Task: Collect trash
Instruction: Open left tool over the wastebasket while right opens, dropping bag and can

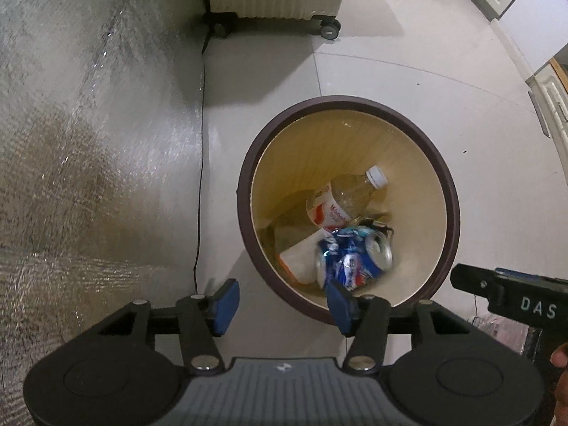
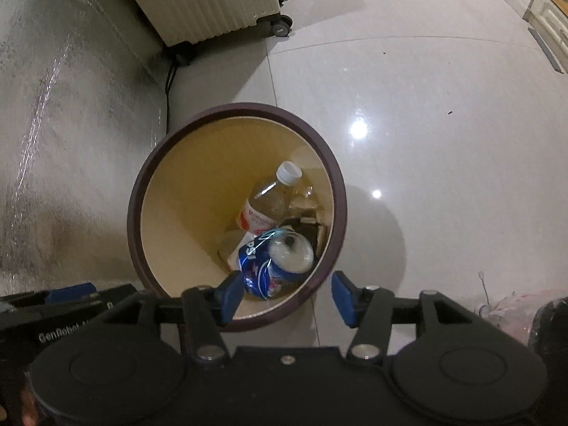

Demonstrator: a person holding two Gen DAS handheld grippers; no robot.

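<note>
One round waste bin (image 2: 149, 184) at centre holds one plastic bottle (image 2: 269, 198) and one crushed blue can (image 2: 262, 266); one suitcase (image 2: 198, 0) at twelve o'clock

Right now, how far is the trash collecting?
Done: a crushed blue can, a plastic bottle and paper scraps lie inside the bin. In hand: nothing, since both the left gripper and right gripper have empty, open jaws. Left: a crumpled plastic wrapper on the floor.
</note>
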